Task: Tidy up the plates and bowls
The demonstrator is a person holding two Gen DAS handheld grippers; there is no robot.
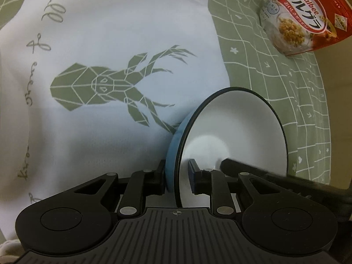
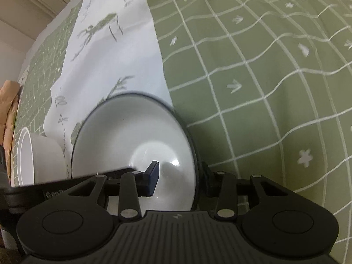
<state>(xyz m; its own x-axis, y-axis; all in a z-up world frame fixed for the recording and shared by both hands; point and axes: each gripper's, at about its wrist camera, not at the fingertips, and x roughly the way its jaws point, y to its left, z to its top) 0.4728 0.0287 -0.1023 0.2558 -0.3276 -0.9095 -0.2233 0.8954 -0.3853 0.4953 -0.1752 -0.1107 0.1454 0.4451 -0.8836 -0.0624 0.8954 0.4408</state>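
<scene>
This looks like a home, at a dining spot rather than any lab or shop. The desk (image 2: 275, 88) wears a soft sage-green cloth with a wavy white grid and small stars, and a white cloth (image 1: 105, 33) printed with a geometric deer head lies over it. A red Calbee cereal bag (image 1: 308, 17) sits at the far edge, and a small white bowl (image 2: 37, 156) stands near pale wall moulding (image 2: 33, 2).

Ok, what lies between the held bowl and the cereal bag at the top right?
Nothing but bare green checked tablecloth separates the bowl from the cereal bag; this shows in the left wrist view.
</scene>
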